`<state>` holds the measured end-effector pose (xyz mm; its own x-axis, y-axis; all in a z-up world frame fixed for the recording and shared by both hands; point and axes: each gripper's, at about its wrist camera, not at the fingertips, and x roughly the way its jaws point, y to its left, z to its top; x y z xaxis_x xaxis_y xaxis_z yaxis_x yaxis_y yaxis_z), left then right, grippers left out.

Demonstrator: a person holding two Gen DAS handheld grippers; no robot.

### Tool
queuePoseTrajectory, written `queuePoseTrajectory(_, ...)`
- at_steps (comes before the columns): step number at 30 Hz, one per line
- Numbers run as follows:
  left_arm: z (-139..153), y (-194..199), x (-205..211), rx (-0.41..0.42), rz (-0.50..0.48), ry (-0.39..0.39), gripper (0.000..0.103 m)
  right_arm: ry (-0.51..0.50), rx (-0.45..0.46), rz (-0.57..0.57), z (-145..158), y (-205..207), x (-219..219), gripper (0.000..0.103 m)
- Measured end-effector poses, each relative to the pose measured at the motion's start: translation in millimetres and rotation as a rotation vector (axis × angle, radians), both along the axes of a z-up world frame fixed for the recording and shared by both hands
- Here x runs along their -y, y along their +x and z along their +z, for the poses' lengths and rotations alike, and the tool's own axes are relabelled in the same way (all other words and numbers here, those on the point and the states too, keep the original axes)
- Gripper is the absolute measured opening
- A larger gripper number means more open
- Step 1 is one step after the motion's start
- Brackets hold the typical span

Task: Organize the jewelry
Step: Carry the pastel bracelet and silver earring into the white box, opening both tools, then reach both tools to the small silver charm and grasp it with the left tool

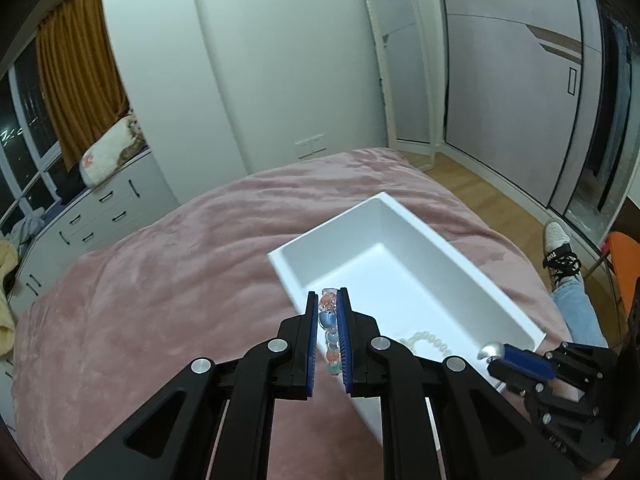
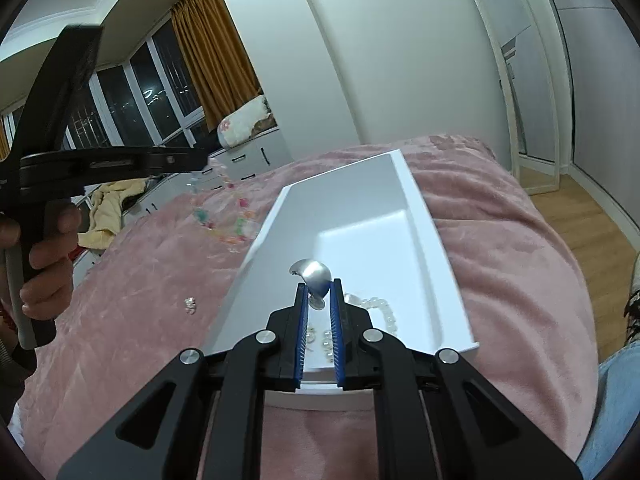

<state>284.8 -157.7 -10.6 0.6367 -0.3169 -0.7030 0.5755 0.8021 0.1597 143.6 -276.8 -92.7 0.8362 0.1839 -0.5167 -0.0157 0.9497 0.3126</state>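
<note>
Clearly, both tongs were closed on jewelry: the left tongs (image 1: 329, 312) pinched a bead bracelet (image 1: 329, 320) beside the tray (image 1: 496, 280), the right tongs (image 2: 320, 300) held a silver piece (image 2: 314, 276) over it, probably for dropping inside.

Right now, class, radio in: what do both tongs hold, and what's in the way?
Left tongs shut on beaded bracelet. Right tongs shut on silver piece, over white tray. Pearl strand in tray. Path clear.

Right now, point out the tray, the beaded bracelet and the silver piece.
tray (image 1: 472, 276): left wrist view, right rim.
beaded bracelet (image 1: 327, 320): left wrist view, blue bead between the left gripper's pads.
silver piece (image 2: 314, 274): right wrist view, its curved face above the right gripper's tips.
</note>
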Motion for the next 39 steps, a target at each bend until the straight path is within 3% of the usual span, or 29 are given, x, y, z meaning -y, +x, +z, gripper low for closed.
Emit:
queuePoseTrajectory(7,-28.9,7.8,34.4,-0.035,-0.008,0.032,0.015,0.011,0.008,-0.018,-1.2,-8.0,9.6,0.011)
queuePoseTrajectory(15,-44.3,4.8,44.8,-0.063,-0.021,0.047,0.015,0.001,-0.008,0.002,-5.1,-5.7,4.0,0.012)
queuePoseTrajectory(17,-45.2,2.9,46.4,-0.06,-0.025,0.059,0.02,-0.013,-0.022,0.008,-6.3,-1.9,0.9,0.013)
queuePoseTrajectory(18,-44.1,1.3,45.6,-0.051,-0.023,0.058,0.024,-0.018,-0.028,0.007,-7.0,-0.8,-0.8,0.016)
queuePoseTrajectory(19,-42.4,0.1,44.0,-0.043,-0.02,0.054,0.032,-0.024,-0.032,0.001,-7.5,-0.5,-1.8,0.031)
queuePoseTrajectory(21,-38.9,-2.0,40.4,-0.031,-0.018,0.044,0.036,-0.023,-0.021,-0.022,-6.7,-2.7,-1.1,0.055)
queuePoseTrajectory(23,-36.0,-1.6,35.7,-0.028,-0.009,0.042,0.04,-0.012,0.027,-0.033,-0.8,-10.3,1.0,0.06)
queuePoseTrajectory(25,-31.8,-1.9,27.6,-0.022,0.0,0.031,0.048,-0.026,0.062,-0.062,2.8,-16.8,1.6,0.083)
queuePoseTrajectory(29,-20.6,-5.2,4.2,0.007,0.026,-0.007,0.078,-0.034,0.104,-0.066,6.3,-25.3,-0.4,0.093)
queuePoseTrajectory(31,-16.0,-5.2,-11.6,0.031,0.051,-0.017,0.086,-0.046,0.11,-0.031,6.4,-27.2,-7.7,0.096)
queuePoseTrajectory(39,-28.9,9.2,-94.5,0.002,0.142,-0.009,0.087,-0.034,0.163,0.157,13.3,-38.0,-57.3,0.096)
